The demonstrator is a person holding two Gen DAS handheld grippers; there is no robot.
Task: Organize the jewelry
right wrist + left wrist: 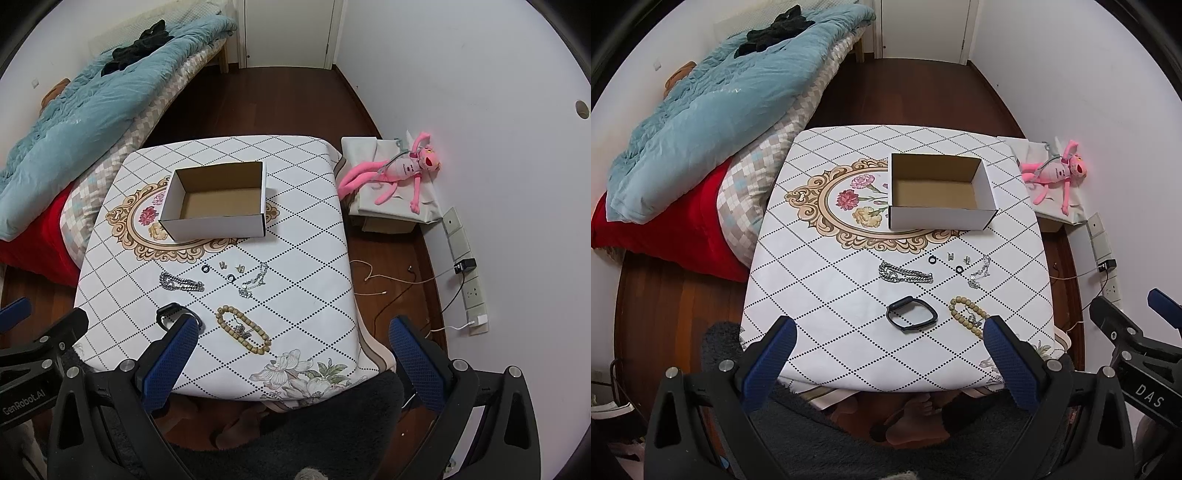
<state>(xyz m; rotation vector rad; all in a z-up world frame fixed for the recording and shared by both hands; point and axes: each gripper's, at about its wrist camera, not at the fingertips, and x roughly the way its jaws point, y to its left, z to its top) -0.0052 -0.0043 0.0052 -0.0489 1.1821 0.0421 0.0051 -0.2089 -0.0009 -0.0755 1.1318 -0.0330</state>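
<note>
An empty white cardboard box [938, 218] [216, 223] stands open on the table. In front of it lie a silver chain bracelet [905, 275] [181, 283], two small black rings [932, 260] [205, 268], small silver earrings [951, 256] [222, 264], a thin silver chain [980, 271] [255, 281], a black wristband [911, 314] [173, 312] and a wooden bead bracelet [964, 315] [243, 330]. My left gripper [890, 347] is open and empty above the table's near edge. My right gripper [291, 343] is open and empty to its right.
The table [812, 295] [314, 258] has a diamond-pattern cloth. A bed with a blue quilt [701, 110] stands on the left. A pink plush toy [399, 170] lies on a covered box at the right, with cables and wall sockets [469, 280] near it.
</note>
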